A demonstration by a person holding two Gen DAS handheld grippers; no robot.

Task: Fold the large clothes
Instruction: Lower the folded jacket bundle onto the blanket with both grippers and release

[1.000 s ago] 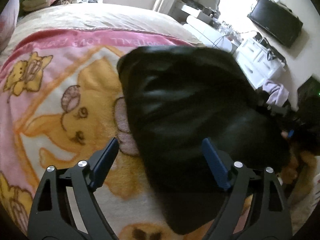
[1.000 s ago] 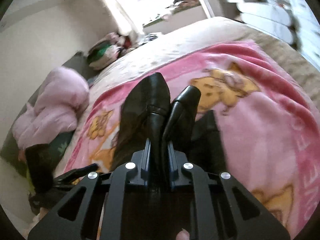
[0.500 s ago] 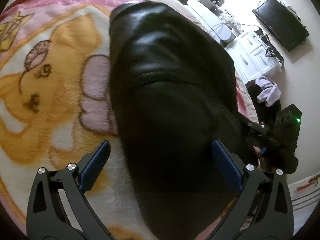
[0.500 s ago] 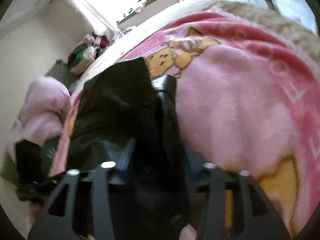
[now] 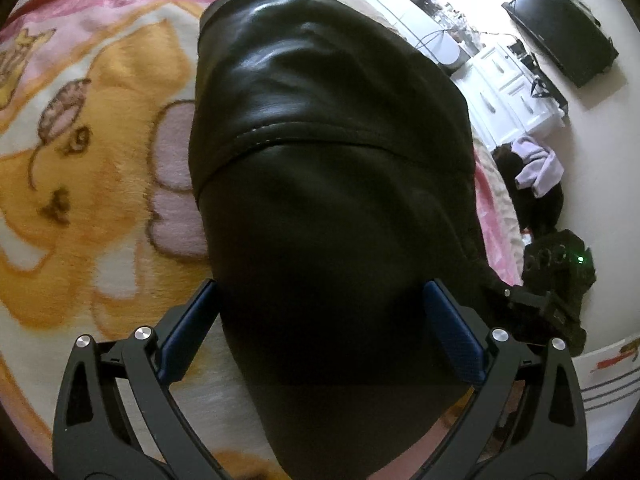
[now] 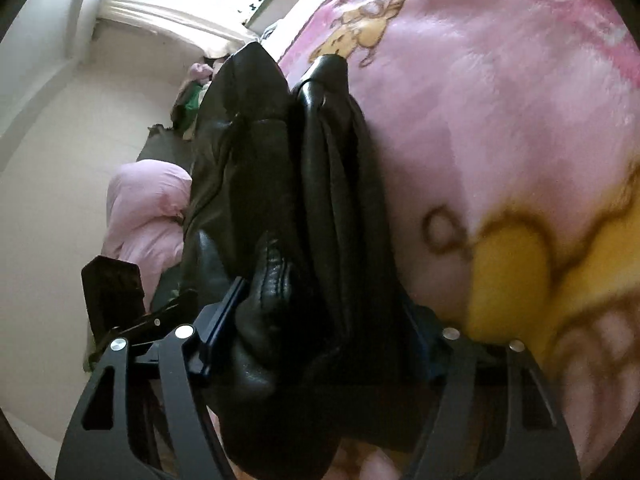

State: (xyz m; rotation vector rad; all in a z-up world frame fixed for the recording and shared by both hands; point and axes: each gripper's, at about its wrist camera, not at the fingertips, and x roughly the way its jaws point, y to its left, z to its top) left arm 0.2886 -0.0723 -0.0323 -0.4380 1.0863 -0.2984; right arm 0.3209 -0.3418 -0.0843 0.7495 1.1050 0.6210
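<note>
The black leather garment point(image 5: 332, 184) lies bunched on the pink fleece cartoon-bear blanket point(image 5: 88, 168) covering the bed. The left claw point(image 5: 320, 320) is spread wide, straddling the leather without pinching it. The right claw point(image 6: 316, 312) looks parted around thick stacked folds point(image 6: 328, 184); whether it grips them I cannot tell. Stiff, slick leather may spring open or slide apart if pressed unevenly. The blanket's border lettering is too blurred to read.
</note>
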